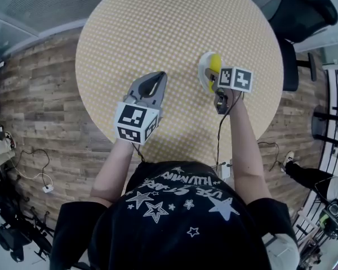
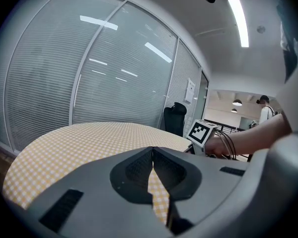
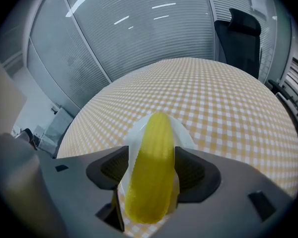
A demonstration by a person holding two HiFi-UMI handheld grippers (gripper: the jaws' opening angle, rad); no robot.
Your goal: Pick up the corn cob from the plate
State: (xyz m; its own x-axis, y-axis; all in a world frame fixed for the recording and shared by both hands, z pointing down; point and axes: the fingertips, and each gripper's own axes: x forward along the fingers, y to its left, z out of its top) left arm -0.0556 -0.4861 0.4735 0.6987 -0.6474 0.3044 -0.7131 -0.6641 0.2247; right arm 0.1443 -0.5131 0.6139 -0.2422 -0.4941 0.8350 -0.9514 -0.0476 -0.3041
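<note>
Head view looks steeply down on a round table (image 1: 158,27) covered in a yellow-and-white checked cloth, with the person's 2 arms reaching over its near edge. The corn cob (image 1: 215,64) lies on a small white plate (image 1: 202,67) on the right part of the table, well in from the edge.

The right gripper (image 3: 150,157) points steeply down at the plate. The right gripper view shows its 2 jaws spread wide, 1 on each side of the cob, which lies lengthwise between them with its near end low in the view. A sliver of white plate shows between the left jaw and the cob; on the other side the pad is just beside the cob, and no squeeze on it is visible. The cob rests on the plate, not lifted.

The left gripper (image 1: 156,77) hovers over bare cloth, well apart from the plate. The left gripper view shows its jaw tips closed together with nothing between them, only checked cloth visible through the slot behind.

A black office chair (image 1: 301,10) stands beyond the table's far right edge.
</note>
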